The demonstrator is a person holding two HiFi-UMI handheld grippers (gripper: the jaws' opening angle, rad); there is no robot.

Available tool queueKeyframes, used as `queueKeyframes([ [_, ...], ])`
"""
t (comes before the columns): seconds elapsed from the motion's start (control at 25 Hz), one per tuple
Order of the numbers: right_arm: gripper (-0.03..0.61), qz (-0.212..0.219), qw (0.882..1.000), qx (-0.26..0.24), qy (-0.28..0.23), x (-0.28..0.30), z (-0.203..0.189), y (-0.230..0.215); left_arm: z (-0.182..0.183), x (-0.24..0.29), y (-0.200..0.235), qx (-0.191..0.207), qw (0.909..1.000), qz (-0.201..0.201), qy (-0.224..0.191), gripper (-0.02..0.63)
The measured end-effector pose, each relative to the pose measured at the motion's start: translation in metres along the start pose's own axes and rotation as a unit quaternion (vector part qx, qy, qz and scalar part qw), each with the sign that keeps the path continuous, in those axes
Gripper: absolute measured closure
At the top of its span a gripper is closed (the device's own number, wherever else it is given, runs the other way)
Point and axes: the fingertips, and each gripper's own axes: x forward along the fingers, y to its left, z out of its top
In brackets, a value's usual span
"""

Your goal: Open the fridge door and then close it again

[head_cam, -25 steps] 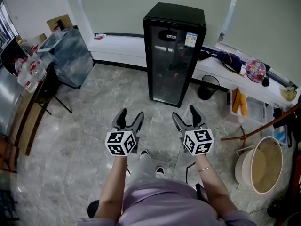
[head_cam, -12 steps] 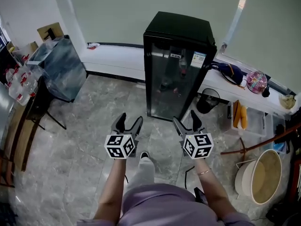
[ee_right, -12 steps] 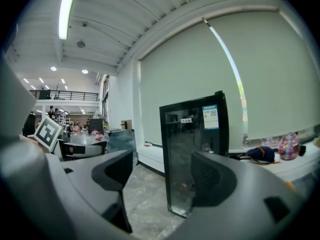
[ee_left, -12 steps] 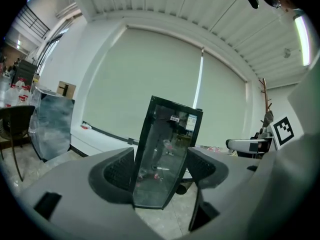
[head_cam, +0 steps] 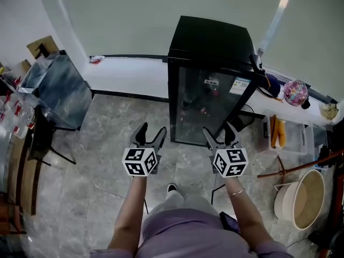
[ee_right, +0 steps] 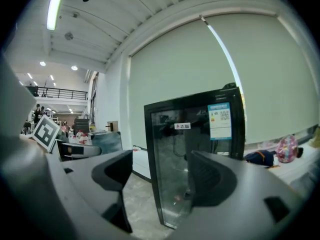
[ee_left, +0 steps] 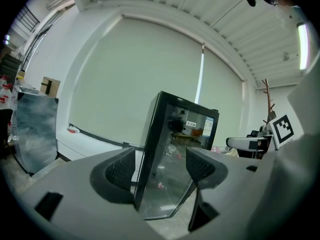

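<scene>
The black fridge (head_cam: 212, 47) stands against the wall with its glass door (head_cam: 207, 109) shut. A few small things sit behind the glass, too dim to name. Just in front of the fridge, the left gripper (head_cam: 151, 131) and right gripper (head_cam: 219, 131) are held with jaws apart and nothing between them, short of the door. Right of the fridge, a clear box (head_cam: 295, 138) holds yellow items (head_cam: 274, 132). Beyond it stands a round tub (head_cam: 276, 198).

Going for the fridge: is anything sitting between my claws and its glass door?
Nothing visible does. Only bare marble floor lies between the left claw, the right claw and the fridge door. Both claws are open and empty, short of the door, which is shut.
</scene>
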Motion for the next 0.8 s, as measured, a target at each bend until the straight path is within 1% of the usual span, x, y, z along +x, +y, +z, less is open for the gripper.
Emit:
queueKeyframes([
  [0.24,0.224,-0.017,1.000,0.002,0.007,0.034,0.002,-0.017,0.007,0.044,0.019,0.003,0.9999,-0.015,0.007,0.303],
  [0.6,0.232,-0.009,0.999,0.019,0.028,0.075,-0.012,-0.034,0.011,0.102,0.040,0.002,0.9996,-0.020,0.018,0.302],
  [0.8,0.232,-0.012,0.999,0.025,0.043,0.092,-0.021,-0.046,0.010,0.137,0.046,0.003,0.9991,-0.032,0.026,0.302],
])
